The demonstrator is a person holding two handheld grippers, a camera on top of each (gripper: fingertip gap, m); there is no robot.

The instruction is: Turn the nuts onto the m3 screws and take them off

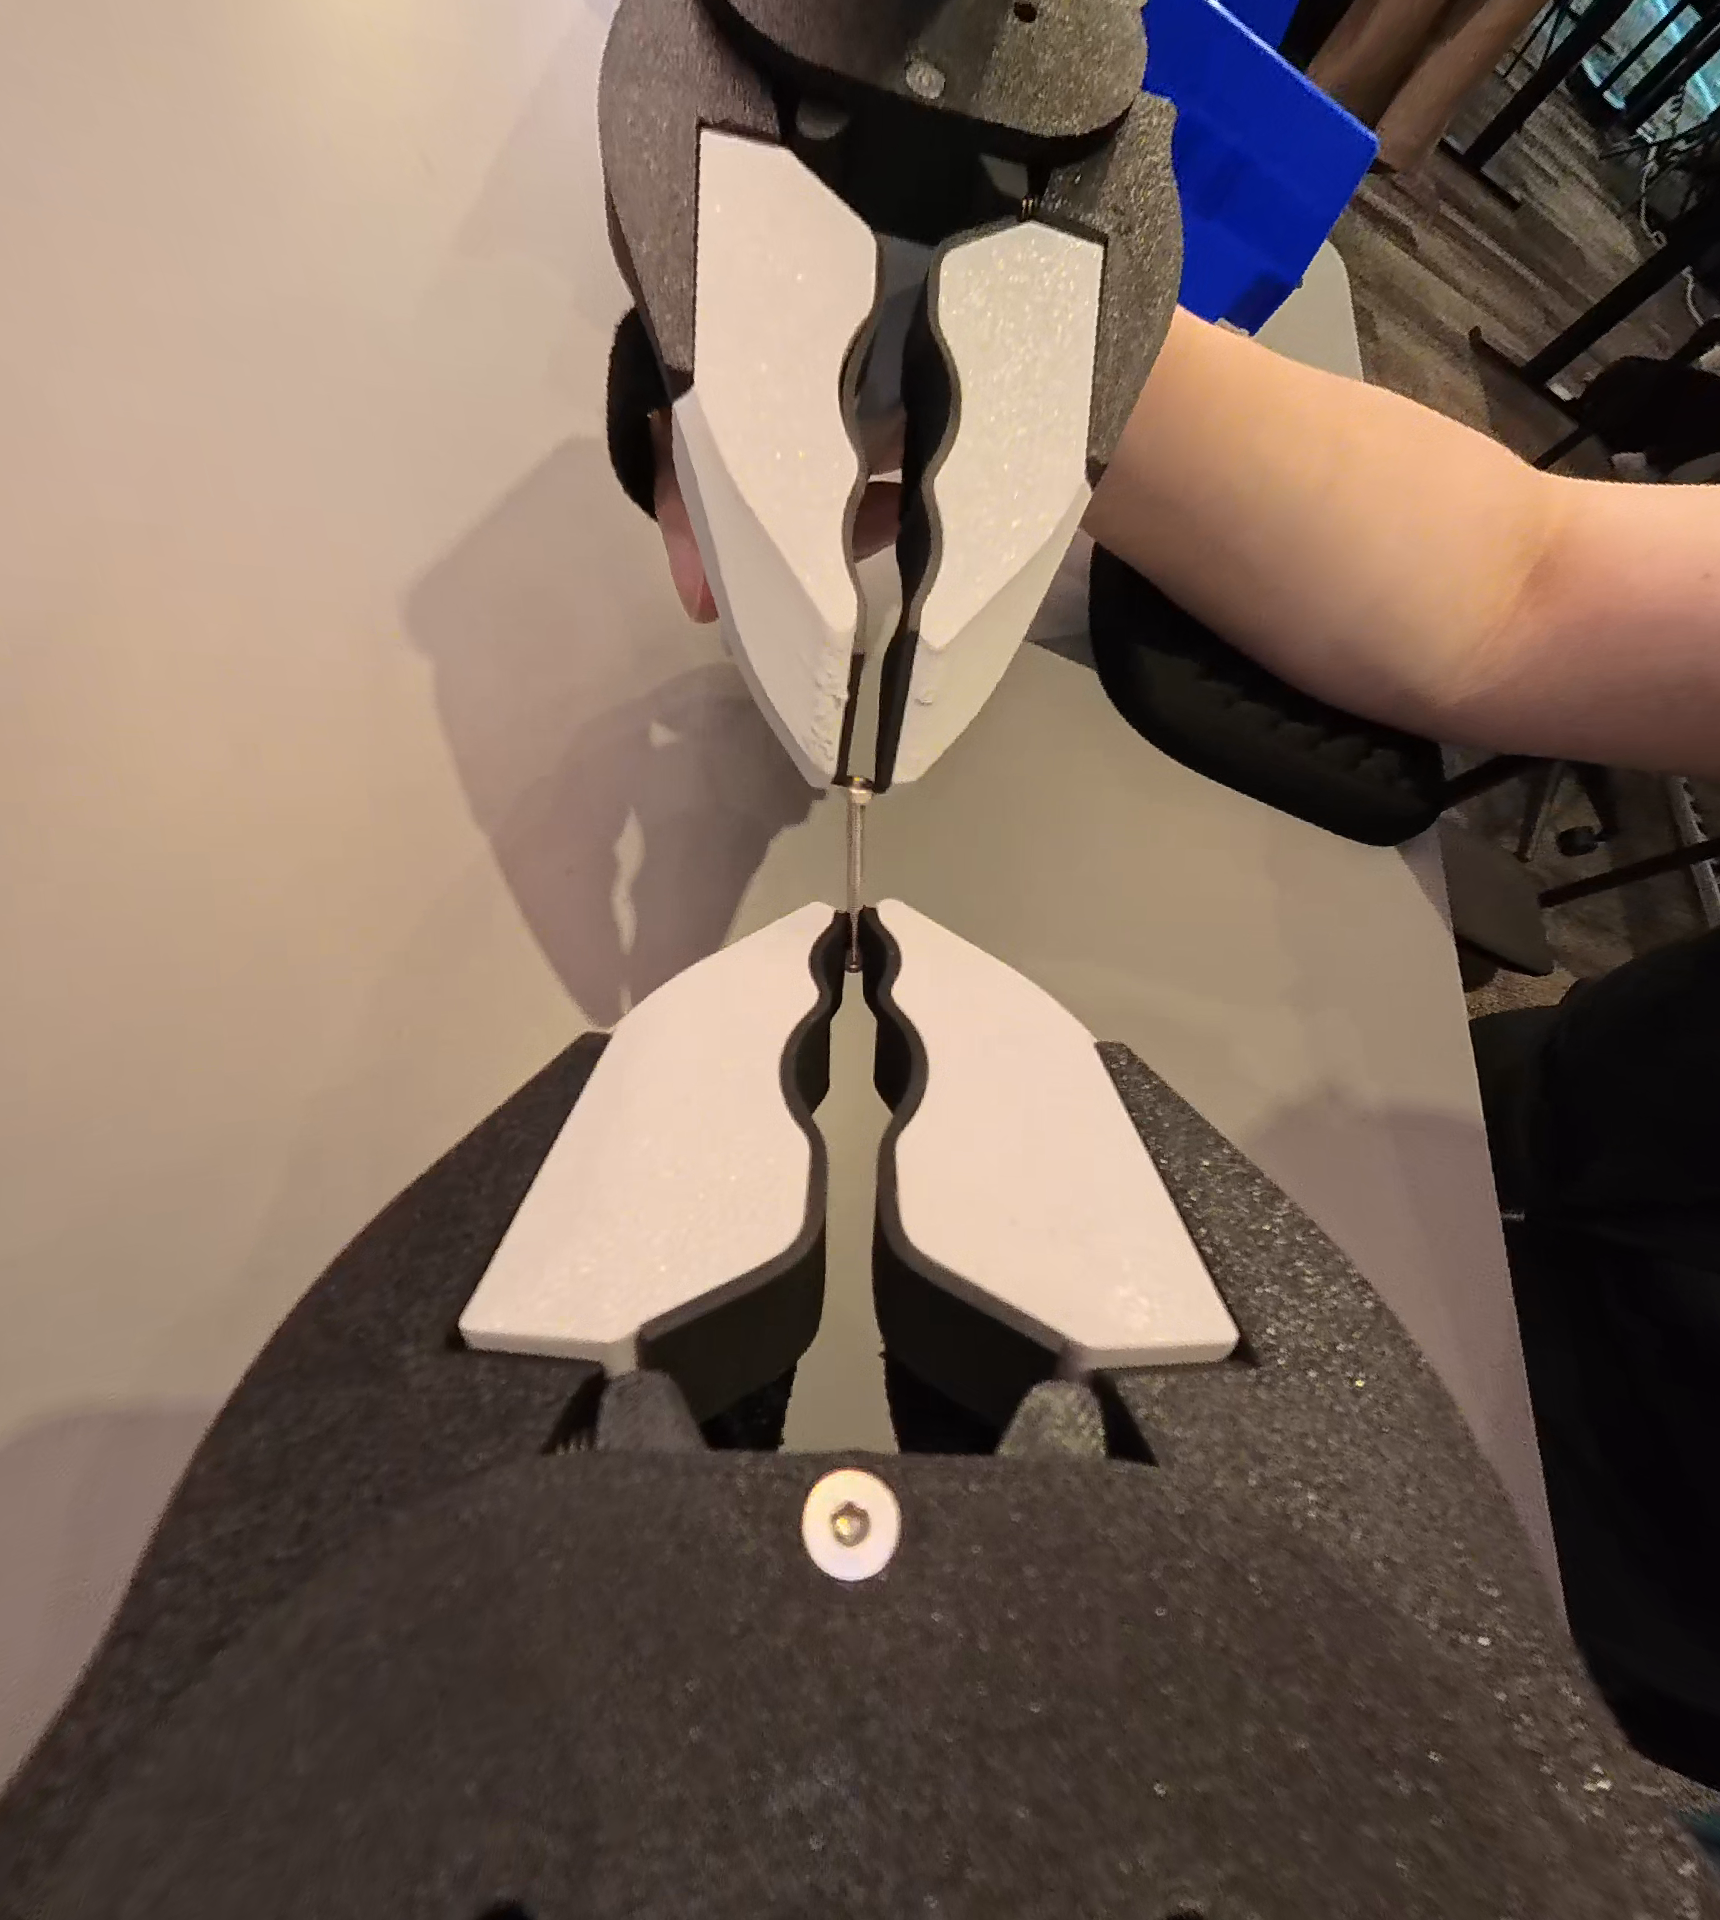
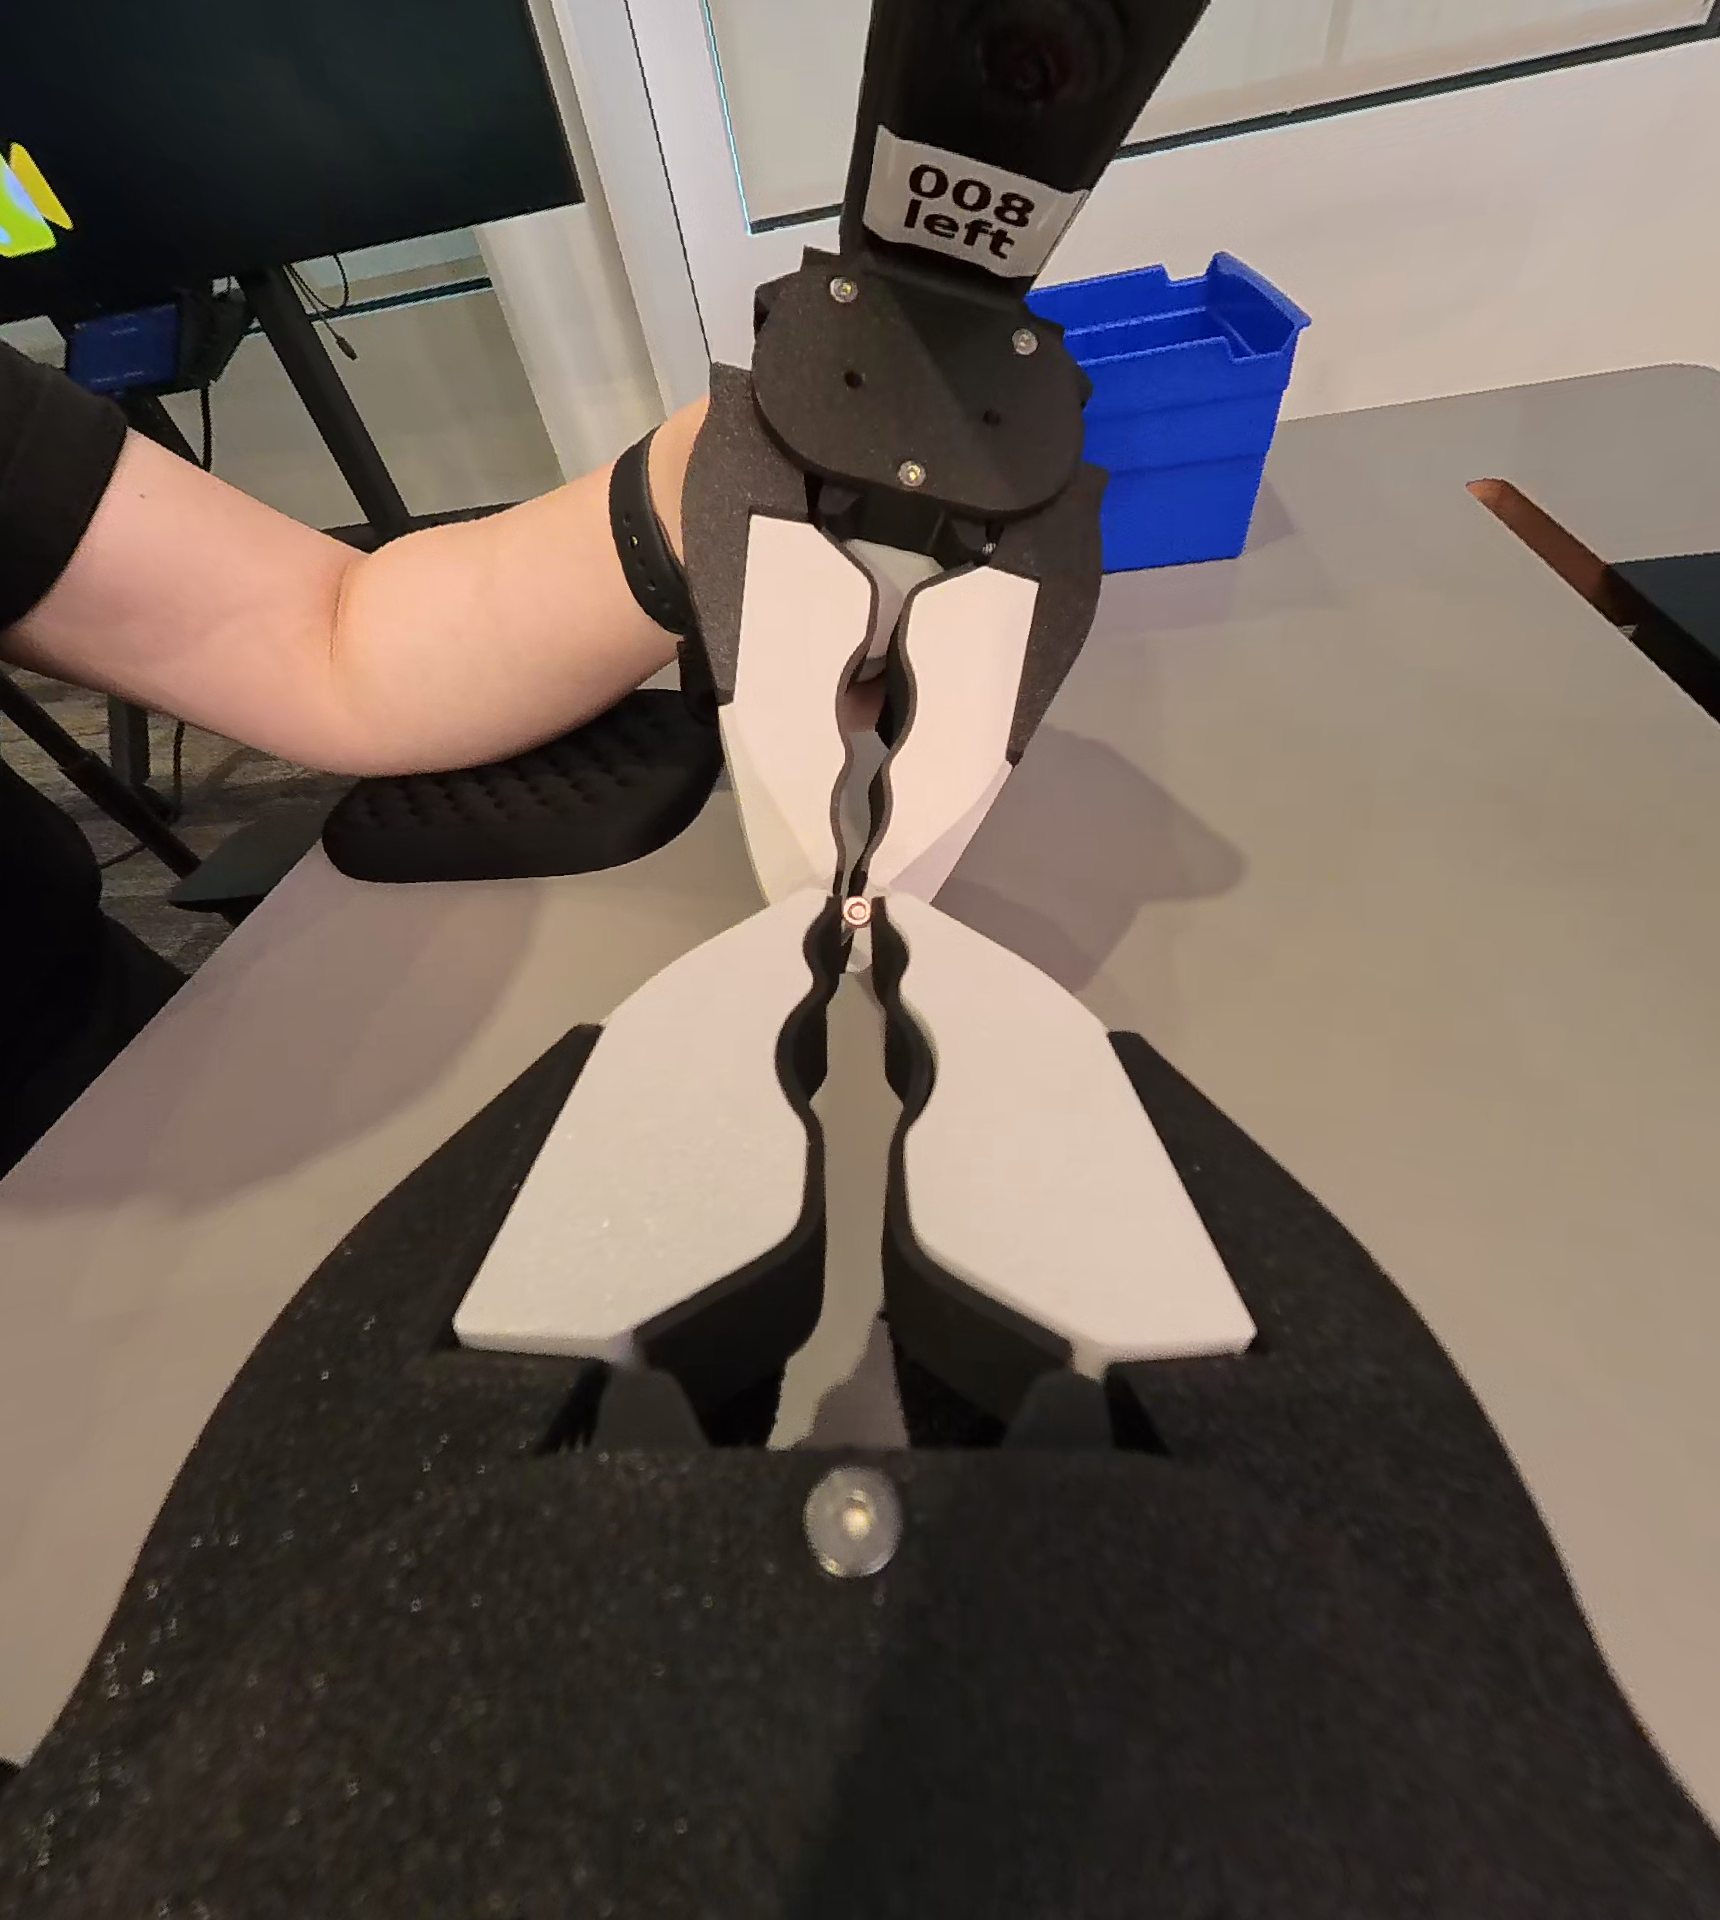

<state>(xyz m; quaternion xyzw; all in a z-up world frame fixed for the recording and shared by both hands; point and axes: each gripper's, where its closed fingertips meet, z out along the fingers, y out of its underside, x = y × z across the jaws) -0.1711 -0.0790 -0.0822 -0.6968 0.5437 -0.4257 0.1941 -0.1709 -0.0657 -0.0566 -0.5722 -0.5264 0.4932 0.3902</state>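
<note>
Two hand-held grippers meet tip to tip above a grey counter (image 2: 1355,935). In the left wrist view, the left gripper (image 1: 853,920) has its jaws closed down to a narrow slit on the lower end of a thin m3 screw (image 1: 854,857), which stands as a bare shaft between the two tools. The right gripper (image 1: 858,774) comes in from the far side, its jaws pinched on the other end of the screw, where a small dark piece sits at the tips; whether this is the screw head or a nut cannot be told. In the right wrist view the screw is seen end-on as a small ring (image 2: 856,911) at the meeting tips.

Handling: the screw is judged light, stiff and smooth, so it may slip or pivot under a weak pinch. The best hold is likely at the very fingertips, across the head or the flats of a nut, with the two tools kept in line so the thread does not bind.

Hard to make out: no separate nut can be identified, the thread is too fine to resolve, and the contents of the blue bin (image 2: 1178,384) at the counter's far edge are hidden. A person's forearm (image 1: 1355,540) is cut off by the frame.
</note>
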